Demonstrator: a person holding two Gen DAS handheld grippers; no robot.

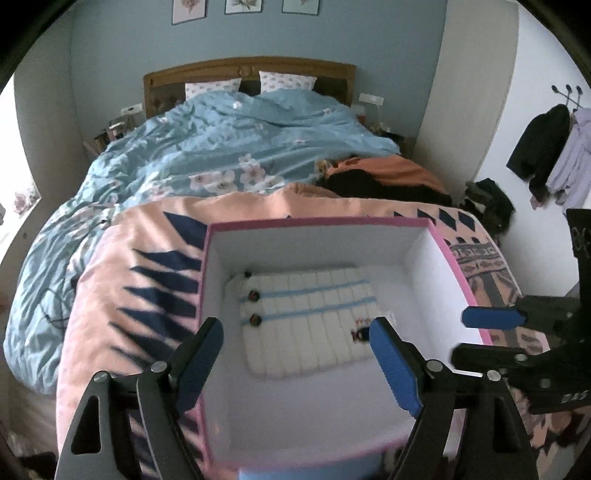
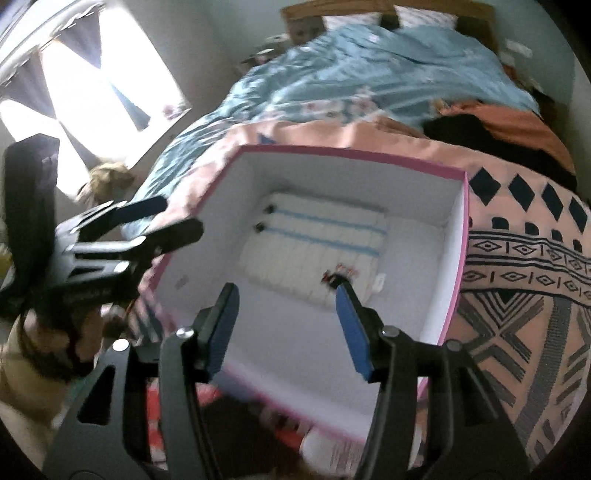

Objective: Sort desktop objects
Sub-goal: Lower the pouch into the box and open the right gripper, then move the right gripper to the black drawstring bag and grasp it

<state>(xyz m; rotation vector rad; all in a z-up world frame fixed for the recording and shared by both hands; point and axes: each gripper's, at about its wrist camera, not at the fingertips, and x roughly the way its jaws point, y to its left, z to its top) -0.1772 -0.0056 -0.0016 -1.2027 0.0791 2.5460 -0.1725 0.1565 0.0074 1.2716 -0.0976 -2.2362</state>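
while a rumpled blue floral duvet (image 1: 207, 147) covers most of the bed (image 1: 243, 74), a peach blanket (image 1: 122, 266) with dark geometric prints lies across its near end and carries a pink-edged box (image 1: 321, 222) with plain white walls. inside the box, flat on its floor toward the far left corner, lies a folded white knit garment (image 1: 306, 317), ribbed, crossed by thin blue stripes and set with small dark buttons along its left edge. a heap of orange and black cloth (image 1: 384, 173) sits on the bed beyond the box, and dark and pale coats (image 1: 546, 147) hang on the wall at the right. three framed pictures (image 1: 236, 7) hang above the wooden headboard.

the left tool (image 1: 295, 365) hovers over the box's near left part, its blue-padded fingers spread wide and holding nothing; one finger stands outside the left wall, the other over the interior. the right tool (image 2: 286, 328) hangs above the near side of the box, likewise released and empty, its right finger close to the garment's embroidered corner. each tool shows at the edge of the other's view. a bright window (image 2: 92, 88) with dark curtains glares at the left.
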